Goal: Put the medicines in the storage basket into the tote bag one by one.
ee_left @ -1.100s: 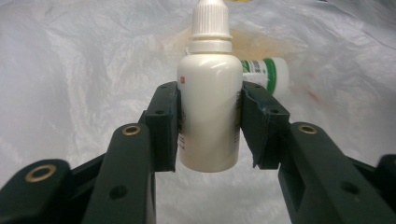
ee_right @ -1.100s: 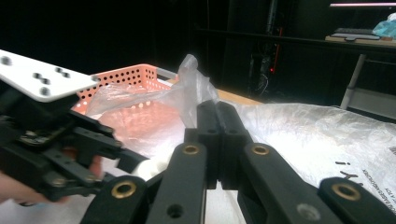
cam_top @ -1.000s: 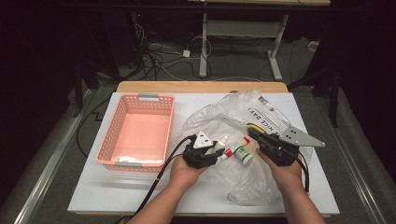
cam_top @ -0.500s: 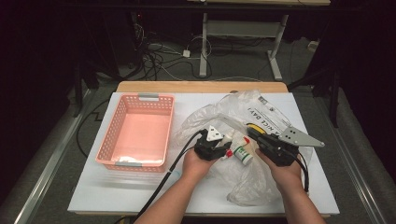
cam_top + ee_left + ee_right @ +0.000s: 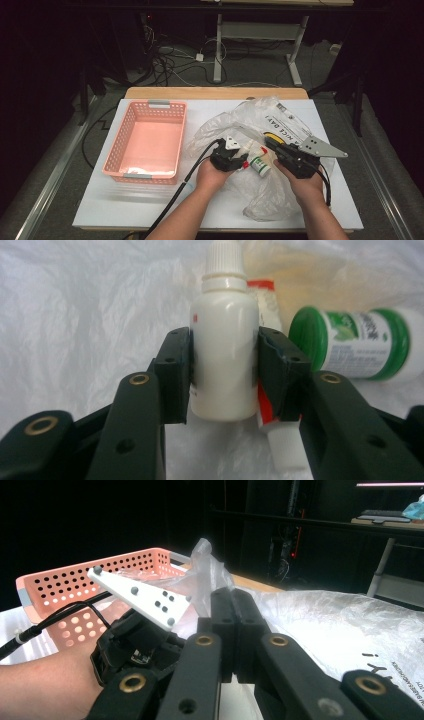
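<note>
A white dropper bottle [image 5: 225,365] with a ribbed cap stands between the pads of my left gripper [image 5: 225,372], which press on both its sides. It rests on the crumpled clear plastic bag [image 5: 260,120]. Behind it lies a red and white tube [image 5: 263,290], and to its right a green-capped bottle [image 5: 360,342] on its side. From above, my left gripper [image 5: 244,156] reaches into the bag's mouth beside the green-capped bottle [image 5: 260,165]. My right gripper [image 5: 232,610] is shut on a fold of the bag [image 5: 210,565] and lifts it; from above the right gripper [image 5: 274,144] sits right of the bottles.
A pink perforated basket [image 5: 114,155] stands on the white table top [image 5: 125,200] at the left, seen also as the basket [image 5: 65,585] behind my left hand. Something yellow [image 5: 272,136] lies inside the bag. Black cables trail from both grippers toward the near edge.
My left hand has moved right, from the bag's edge into its mouth, and its jaws now sit around the white bottle. The right gripper has stayed put on the bag.
</note>
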`<state>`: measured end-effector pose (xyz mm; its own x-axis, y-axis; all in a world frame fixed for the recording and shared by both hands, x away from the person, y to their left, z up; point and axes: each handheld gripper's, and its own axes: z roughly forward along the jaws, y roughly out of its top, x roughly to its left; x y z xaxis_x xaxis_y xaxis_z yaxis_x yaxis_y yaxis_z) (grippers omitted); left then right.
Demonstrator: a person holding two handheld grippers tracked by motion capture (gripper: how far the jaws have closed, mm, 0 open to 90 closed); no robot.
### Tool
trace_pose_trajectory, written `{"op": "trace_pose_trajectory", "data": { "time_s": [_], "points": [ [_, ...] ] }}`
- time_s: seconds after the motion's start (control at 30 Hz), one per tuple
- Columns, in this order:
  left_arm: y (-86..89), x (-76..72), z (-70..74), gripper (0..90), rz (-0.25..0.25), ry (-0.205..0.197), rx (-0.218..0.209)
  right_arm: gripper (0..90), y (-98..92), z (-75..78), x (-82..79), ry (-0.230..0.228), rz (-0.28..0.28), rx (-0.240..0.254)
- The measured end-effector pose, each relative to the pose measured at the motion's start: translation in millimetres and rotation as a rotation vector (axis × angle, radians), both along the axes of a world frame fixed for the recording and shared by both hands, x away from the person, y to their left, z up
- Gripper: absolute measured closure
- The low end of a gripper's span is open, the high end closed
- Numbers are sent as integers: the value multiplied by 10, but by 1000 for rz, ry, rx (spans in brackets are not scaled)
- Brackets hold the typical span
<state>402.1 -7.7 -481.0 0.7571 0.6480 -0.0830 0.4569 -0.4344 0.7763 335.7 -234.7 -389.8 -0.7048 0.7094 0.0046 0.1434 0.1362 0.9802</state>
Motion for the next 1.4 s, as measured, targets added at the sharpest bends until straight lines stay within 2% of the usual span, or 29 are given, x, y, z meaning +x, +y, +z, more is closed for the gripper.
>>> {"op": "trace_pose_trajectory", "data": {
  "time_s": [0.07,0.17,0.3,0.43,0.53,0.63,0.73,0.87,1.0,1.1,1.13,1.23,1.33,1.4],
  "points": [
    [10,5,0,486,10,5,4,900,4,-2,1,-1,2,-3],
    [12,1,5,428,11,12,10,900,13,-5,-4,8,3,-2],
    [13,-49,30,402,-1,9,9,900,0,-1,1,5,0,2],
    [44,-151,83,384,-9,-4,-1,900,-17,6,-3,5,-3,0],
    [88,-265,116,374,-24,-19,12,900,-17,8,-3,4,-4,2],
    [173,-390,131,366,-15,-34,7,900,-16,9,-7,4,0,-5],
    [288,-480,114,333,-13,-9,-7,900,-14,14,-9,3,-4,4],
    [421,-579,90,216,-30,38,2,900,-19,9,-7,4,-4,-5],
    [506,-722,53,67,-49,70,51,900,-10,-1,-5,8,-7,-5],
    [540,-814,19,59,-59,52,105,900,-5,-10,0,11,-7,-5],
    [543,-828,0,59,-60,58,118,900,-4,-12,3,9,-5,-8],
    [541,-825,-72,64,-67,105,141,900,-3,-17,1,9,-5,-12],
    [520,-834,-73,78,-69,92,157,900,-11,-20,-3,12,-6,-16],
    [519,-827,-74,91,-56,98,147,900,-10,-27,2,16,-7,-13]
  ]
}}
